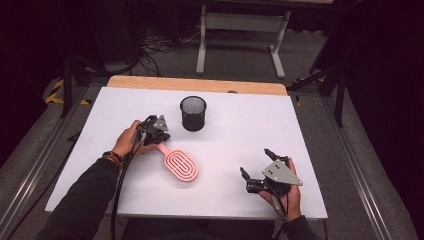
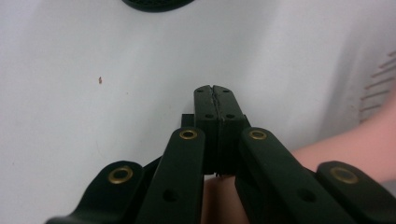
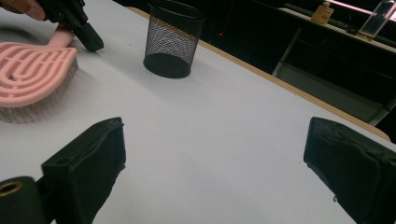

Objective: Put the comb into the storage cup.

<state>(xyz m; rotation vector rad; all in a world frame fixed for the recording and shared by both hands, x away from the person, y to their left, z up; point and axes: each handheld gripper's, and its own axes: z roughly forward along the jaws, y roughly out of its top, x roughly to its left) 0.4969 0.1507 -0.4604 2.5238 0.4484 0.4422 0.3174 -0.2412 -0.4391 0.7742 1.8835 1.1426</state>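
High view: my left gripper (image 1: 159, 134) pinched on brush (image 1: 181, 165) handle; cup (image 1: 193, 113) just beyond; right gripper (image 1: 256, 170) gaping, empty.

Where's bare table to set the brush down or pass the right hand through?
Bare table runs along the left side beside the left forearm, and across the far right, from the mesh cup to the right edge. Free too: the strip between the pink brush and the right tongs. It is crowded where the left tongs meet the brush handle, just before the cup.
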